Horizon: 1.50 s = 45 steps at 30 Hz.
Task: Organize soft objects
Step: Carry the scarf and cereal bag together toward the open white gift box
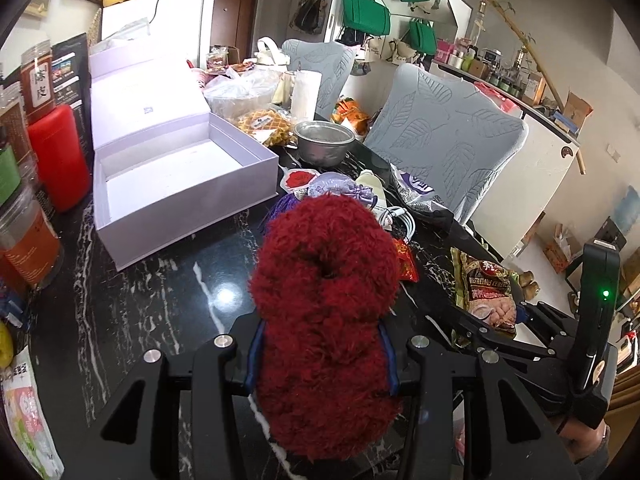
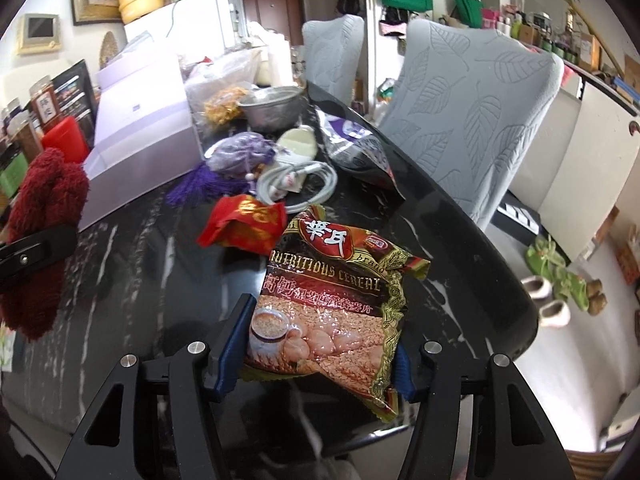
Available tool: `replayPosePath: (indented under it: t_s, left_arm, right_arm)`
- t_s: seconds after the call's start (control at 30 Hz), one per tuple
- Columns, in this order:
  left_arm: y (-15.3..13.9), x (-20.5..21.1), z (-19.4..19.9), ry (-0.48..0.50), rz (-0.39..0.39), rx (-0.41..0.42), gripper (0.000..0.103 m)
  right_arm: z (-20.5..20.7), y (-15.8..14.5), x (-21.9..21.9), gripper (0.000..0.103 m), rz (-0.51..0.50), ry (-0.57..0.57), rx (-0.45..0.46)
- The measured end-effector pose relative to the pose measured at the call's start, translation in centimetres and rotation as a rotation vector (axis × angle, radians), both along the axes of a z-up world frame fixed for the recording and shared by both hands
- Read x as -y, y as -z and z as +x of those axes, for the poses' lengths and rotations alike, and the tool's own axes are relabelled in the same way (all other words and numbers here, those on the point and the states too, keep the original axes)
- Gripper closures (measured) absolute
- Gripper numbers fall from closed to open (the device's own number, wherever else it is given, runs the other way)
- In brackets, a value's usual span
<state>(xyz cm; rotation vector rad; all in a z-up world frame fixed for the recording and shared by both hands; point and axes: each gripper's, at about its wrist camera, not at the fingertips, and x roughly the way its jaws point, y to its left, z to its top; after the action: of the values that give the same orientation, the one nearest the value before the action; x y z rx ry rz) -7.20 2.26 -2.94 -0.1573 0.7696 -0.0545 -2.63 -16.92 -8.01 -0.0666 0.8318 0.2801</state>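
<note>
Left tongs [image 1: 320, 360] clamped on fuzzy dark-red ring-shaped plush [image 1: 324, 312], held above black marble-veined counter [image 1: 160, 288]. Right tongs [image 2: 316, 364] closed on crinkly brown foil cereal packet [image 2: 332, 304], lifted just off the counter. Open white rectangular cardboard box [image 1: 172, 184], the likely receptacle, seen empty; nothing stowed yet. Outstanding on the counter near the box: lilac fabric sachet with purple tassel [image 2: 240, 156], red-and-gold cloth pouch [image 2: 244, 224], coiled white cable [image 2: 296, 184]. Task judged at an early stage: two items in hand, none placed.
</note>
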Motion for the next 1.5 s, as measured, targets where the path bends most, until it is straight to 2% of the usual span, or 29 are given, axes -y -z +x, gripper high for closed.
replayPosePath:
  t_s: [0.4,0.73,1.07,1.23,1.5]
  left_arm:
    - [-1.1,-2.2,-4.4,-0.088,0.032,0.04,0.059]
    - [-1.9,-4.7,-5.3,-0.157,0.031,0.054,0.059]
    - [-3.2,-7.7,-3.2,-0.195,0.05,0.08,0.058]
    - [-3.8,-9.3,-1.3,-0.189,0.041,0.094,0.059]
    - [-4.9,-11.1,2.0,-0.188,0.078,0.109,0.059]
  right_arm:
    - [-3.8,-1.3,-3.9,0.044,0.018,-0.123,0.03]
    - [-4.6,-1.6,-7.2,0.044,0.037,-0.244,0.021]
    - [-2.4,-3.0,-10.9,0.044,0.033,-0.335,0.033]
    - [-0.8,-3.9,-12.8,0.044,0.014,-0.373,0.05]
    - [1.8,-5.2,-15.3,0.044,0.011,-0.409,0.085]
